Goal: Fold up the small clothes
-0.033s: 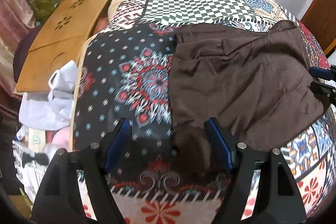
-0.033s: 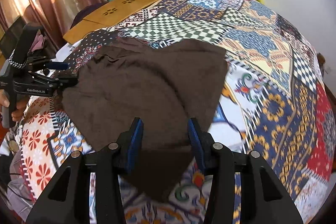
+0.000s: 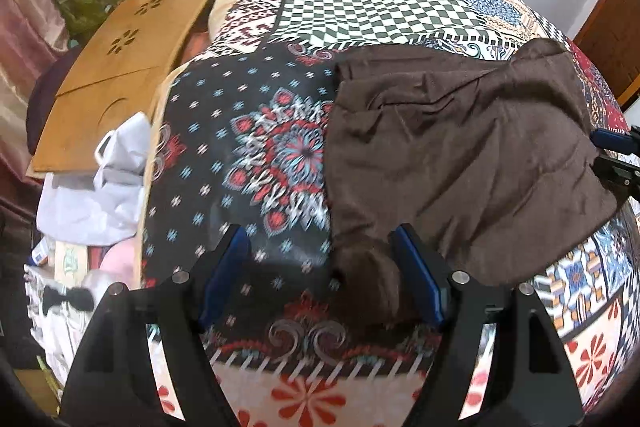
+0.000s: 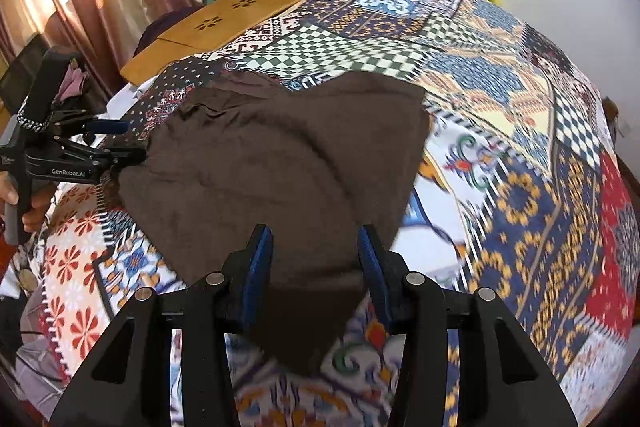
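So the brown cloth (image 4: 280,163) is lying spread on the patchwork bed (image 4: 520,155). Left claw (image 3: 320,283) is wide open, with the cloth's near-left corner bunched between its fingers. Right claw (image 4: 316,267) is open too, straddling the near-right corner. Wooden board (image 3: 120,75) sits far left.

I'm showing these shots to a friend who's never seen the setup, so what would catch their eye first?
Probably the loud patchwork bedspread of checks, florals and medallions that fills both views. On it lies a rumpled dark brown cloth garment, its near corners between the open blue-padded fingers of the left gripper and right gripper. Off the bed's left edge sits a tan wooden board with flower-shaped cutouts.
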{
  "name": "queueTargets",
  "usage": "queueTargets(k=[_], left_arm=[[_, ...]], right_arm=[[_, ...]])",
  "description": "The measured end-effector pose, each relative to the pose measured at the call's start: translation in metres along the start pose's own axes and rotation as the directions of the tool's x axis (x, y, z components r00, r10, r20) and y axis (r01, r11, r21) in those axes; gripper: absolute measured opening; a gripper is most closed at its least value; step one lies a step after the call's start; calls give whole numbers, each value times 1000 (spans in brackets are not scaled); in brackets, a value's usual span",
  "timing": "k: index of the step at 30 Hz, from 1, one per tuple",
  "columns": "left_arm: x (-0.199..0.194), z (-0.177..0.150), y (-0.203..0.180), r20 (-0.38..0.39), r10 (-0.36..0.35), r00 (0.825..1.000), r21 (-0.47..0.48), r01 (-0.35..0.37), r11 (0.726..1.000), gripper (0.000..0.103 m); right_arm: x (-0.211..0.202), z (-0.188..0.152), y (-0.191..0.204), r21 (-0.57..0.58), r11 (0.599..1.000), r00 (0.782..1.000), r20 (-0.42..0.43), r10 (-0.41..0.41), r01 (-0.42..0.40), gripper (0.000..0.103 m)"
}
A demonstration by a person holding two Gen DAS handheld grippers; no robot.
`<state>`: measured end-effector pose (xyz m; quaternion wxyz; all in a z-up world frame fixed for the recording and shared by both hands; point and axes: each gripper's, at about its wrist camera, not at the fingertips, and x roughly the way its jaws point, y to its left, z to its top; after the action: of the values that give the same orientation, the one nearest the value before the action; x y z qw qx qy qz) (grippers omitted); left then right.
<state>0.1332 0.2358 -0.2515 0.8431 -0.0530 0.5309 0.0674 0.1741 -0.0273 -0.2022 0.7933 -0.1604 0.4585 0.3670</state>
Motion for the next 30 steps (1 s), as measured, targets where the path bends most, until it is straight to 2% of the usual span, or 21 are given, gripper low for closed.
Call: queueTargets(k=[8,11,15,20,23,26,30], left_arm=[[-28,-8,16,46,-14,999,-54,16,998,75],[-31,-2,19,55,-72,996,-83,76,994,76],[-10,9,17,16,-151,988,-125,152,980,77],[27,16,16,-55,-225,973,-205,209,956,77],[32,19,11,-41,-212,976,-190,200,961,77],[29,23,4,-41,-163,986,-150,155,976,77],[2,28,0,44,-94,995,-124,99,987,77]], right_arm=[[-19,-11,-14,91,996,1000,17,-18,16,47],[-28,-8,-19,130,992,998,53,-15,8,49],[-28,-1,-23,161,987,997,74,-5,-7,54],[-10,1,-30,219,975,999,47,23,-33,55],[1,-1,-31,235,971,999,35,29,-37,55],[10,-5,-33,243,970,1000,6,31,-31,55],[-7,-4,-33,254,967,998,64,-2,-14,55]])
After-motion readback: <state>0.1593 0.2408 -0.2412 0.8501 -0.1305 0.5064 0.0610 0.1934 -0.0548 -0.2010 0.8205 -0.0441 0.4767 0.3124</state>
